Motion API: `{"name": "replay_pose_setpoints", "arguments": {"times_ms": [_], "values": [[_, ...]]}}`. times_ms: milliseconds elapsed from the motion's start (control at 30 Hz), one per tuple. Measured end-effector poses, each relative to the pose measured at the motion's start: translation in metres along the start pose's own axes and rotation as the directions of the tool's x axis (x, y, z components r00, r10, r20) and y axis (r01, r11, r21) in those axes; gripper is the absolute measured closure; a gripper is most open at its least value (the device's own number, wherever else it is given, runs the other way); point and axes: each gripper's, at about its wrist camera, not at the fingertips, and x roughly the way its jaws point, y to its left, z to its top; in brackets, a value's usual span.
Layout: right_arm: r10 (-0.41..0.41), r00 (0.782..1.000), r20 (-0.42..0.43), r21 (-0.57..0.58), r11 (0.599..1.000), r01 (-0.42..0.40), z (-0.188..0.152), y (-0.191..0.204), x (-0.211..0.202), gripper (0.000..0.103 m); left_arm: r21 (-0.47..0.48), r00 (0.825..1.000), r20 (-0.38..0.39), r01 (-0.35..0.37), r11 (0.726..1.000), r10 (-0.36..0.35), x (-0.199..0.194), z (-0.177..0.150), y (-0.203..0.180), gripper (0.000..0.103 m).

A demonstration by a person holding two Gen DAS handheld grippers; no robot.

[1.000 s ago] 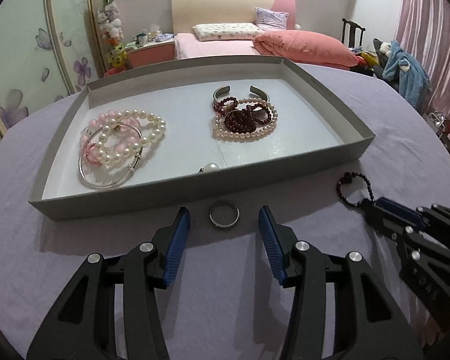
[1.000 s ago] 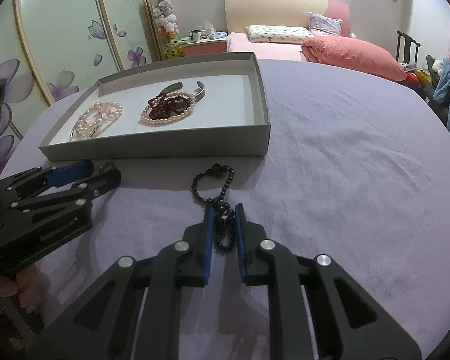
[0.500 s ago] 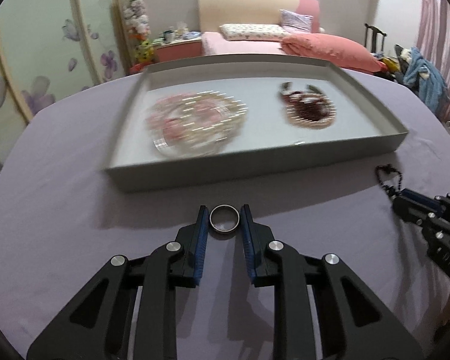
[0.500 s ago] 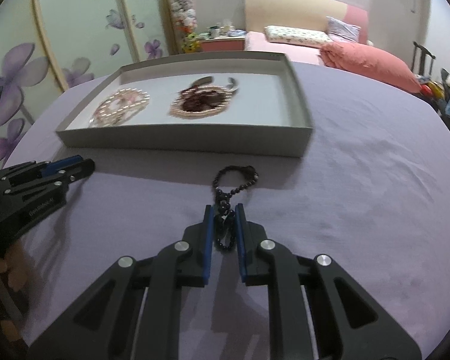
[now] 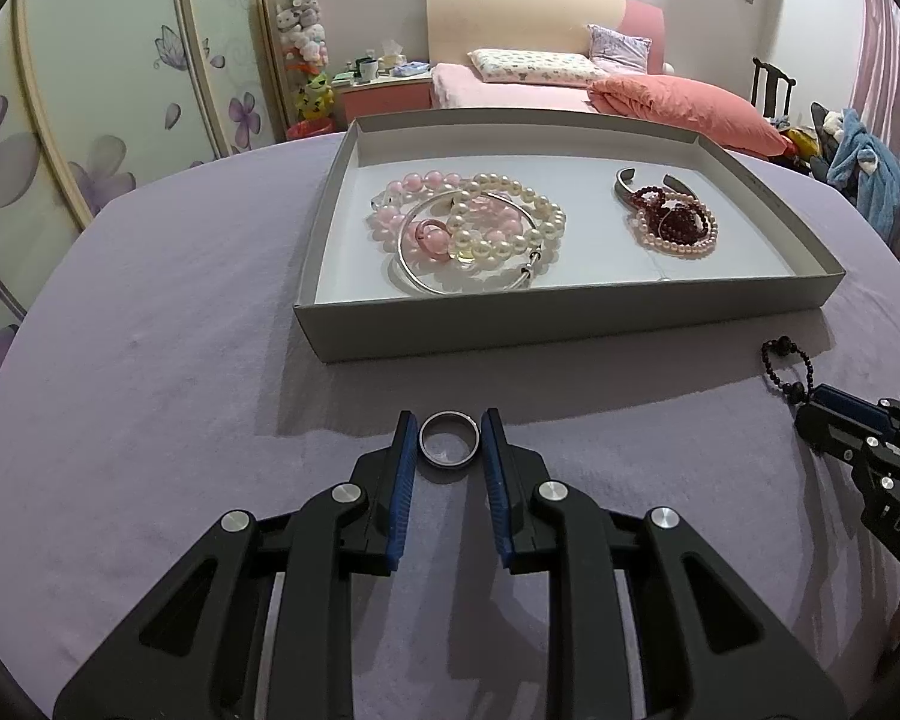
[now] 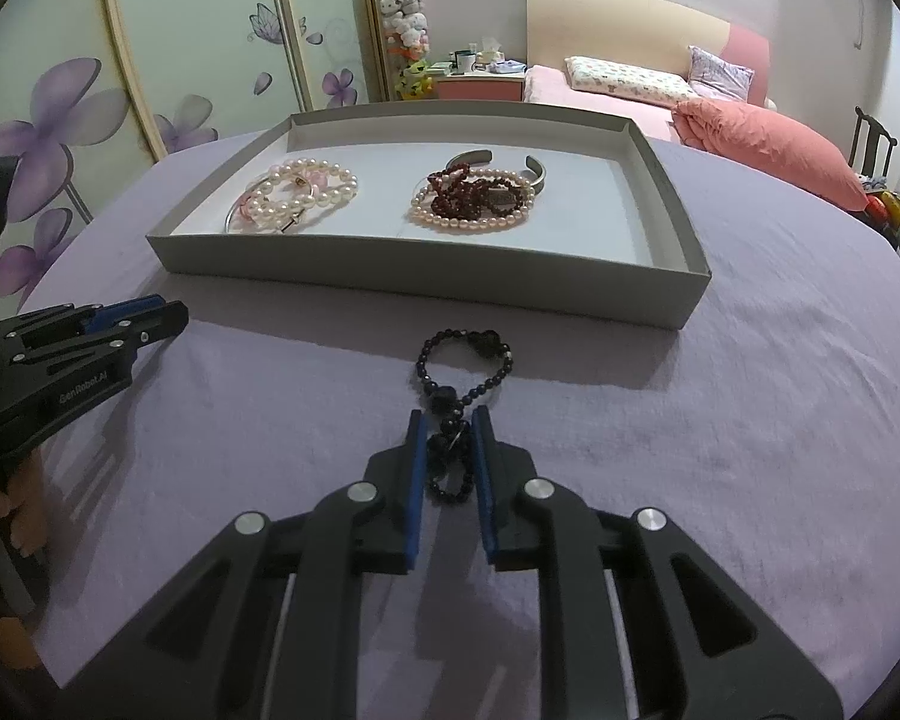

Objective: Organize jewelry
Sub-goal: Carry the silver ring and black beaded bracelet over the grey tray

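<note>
A silver ring (image 5: 449, 447) sits between the blue pads of my left gripper (image 5: 449, 438), which is shut on it just in front of the grey tray (image 5: 570, 324). My right gripper (image 6: 447, 435) is shut on a black bead bracelet (image 6: 463, 363); the bracelet's loop lies on the purple cloth ahead of the fingers and also shows in the left wrist view (image 5: 786, 366). In the tray lie a pile of pink and white pearl bracelets with a silver bangle (image 5: 468, 228) and a pile of dark red and pink beads with a metal cuff (image 5: 672, 219).
The tray (image 6: 426, 270) stands on a round table covered with purple cloth (image 6: 750, 420). Each gripper shows in the other's view, the left one (image 6: 90, 336) at the left and the right one (image 5: 858, 432) at the right. A bed and wardrobe stand beyond.
My left gripper closed around the silver ring and drew back to the left of the tray. My right gripper kept its hold on the black bracelet and shifted a little.
</note>
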Motion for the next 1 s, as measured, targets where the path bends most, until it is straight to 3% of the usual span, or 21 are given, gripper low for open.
{"name": "replay_pose_setpoints", "arguments": {"times_ms": [267, 500, 800, 1000], "values": [[0.049, 0.996, 0.076, 0.086, 0.995, -0.055, 0.005, -0.011, -0.017, 0.092, -0.04, 1.0, 0.011, 0.016, 0.999, -0.016, -0.002, 0.002, 0.007, 0.08], [0.074, 0.976, 0.205, 0.123, 0.987, -0.1, 0.017, -0.011, -0.046, 0.092, -0.093, 0.992, 0.123, 0.035, 0.995, -0.024, -0.032, 0.005, 0.014, 0.08], [0.072, 0.925, 0.373, 0.109, 0.987, -0.12, 0.033, 0.007, -0.086, 0.092, -0.081, 0.953, 0.304, 0.014, 0.997, 0.011, -0.07, 0.009, 0.004, 0.08], [0.027, 0.88, 0.475, 0.079, 0.994, -0.073, 0.04, 0.025, -0.105, 0.092, -0.057, 0.907, 0.418, -0.019, 0.998, 0.041, -0.094, 0.009, -0.008, 0.08]]}}
